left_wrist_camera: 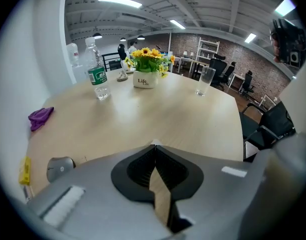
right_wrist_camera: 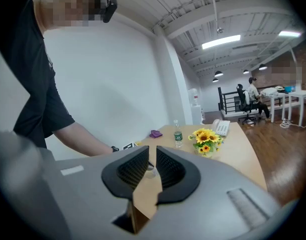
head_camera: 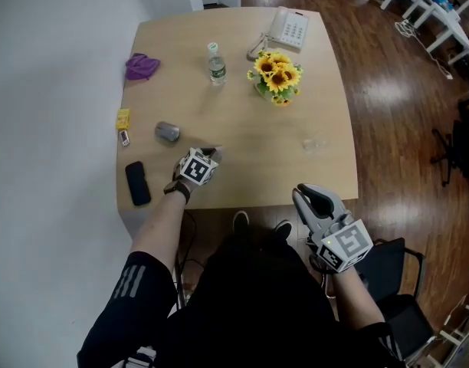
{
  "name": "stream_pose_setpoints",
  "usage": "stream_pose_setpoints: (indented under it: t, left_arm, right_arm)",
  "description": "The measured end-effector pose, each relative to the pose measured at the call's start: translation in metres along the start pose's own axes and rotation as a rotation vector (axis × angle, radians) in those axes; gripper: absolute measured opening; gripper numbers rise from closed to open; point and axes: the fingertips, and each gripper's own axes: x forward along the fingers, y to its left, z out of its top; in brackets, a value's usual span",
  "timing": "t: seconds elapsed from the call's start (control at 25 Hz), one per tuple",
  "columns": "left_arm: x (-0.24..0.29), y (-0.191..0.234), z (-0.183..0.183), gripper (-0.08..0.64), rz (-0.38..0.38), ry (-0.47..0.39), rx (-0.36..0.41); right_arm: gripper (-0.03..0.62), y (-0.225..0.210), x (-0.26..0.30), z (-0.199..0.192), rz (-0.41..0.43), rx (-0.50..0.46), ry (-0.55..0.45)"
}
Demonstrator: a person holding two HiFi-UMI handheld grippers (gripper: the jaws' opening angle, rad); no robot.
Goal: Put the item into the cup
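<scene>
Left hand-held gripper (left_wrist_camera: 154,146) is pinched shut and empty; right hand-held gripper (right_wrist_camera: 152,153) is barely apart and empty. I judge the grey item (head_camera: 167,132) light, hard and slick, so I'd grip its sides. The cup (head_camera: 315,142) looks fragile.

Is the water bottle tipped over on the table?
No, the water bottle stands upright on the table, with its cap on top.

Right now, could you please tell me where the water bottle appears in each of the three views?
Head view: the water bottle stands upper centre, just left of the sunflowers.
Left gripper view: upper left, again left of the sunflowers.
Right gripper view: small, near the centre, just left of the sunflowers.
Shared landmark: the sunflowers, always on the bottle's right.
</scene>
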Motion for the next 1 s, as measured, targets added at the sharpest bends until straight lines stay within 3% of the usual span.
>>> stream_pose_setpoints:
  t: [0.2, 0.52, 0.76, 1.0]
  left_arm:
    - [-0.021, -0.012, 0.046, -0.006, 0.017, -0.108, 0.033]
    - [-0.053, -0.073, 0.185, -0.006, -0.016, -0.328, 0.201]
    - [-0.032, -0.131, 0.258, -0.006, -0.080, -0.352, 0.294]
    - [-0.002, -0.191, 0.302, -0.006, -0.137, -0.323, 0.401]
  right_arm:
    - [0.055, -0.025, -0.017, 0.003, -0.030, 0.009, -0.015]
    - [0.055, -0.077, -0.054, 0.008, -0.097, 0.003, -0.048]
    - [0.055, -0.105, -0.085, 0.001, -0.137, 0.037, -0.076]
    - [0.055, -0.123, -0.108, -0.011, -0.155, 0.065, -0.078]
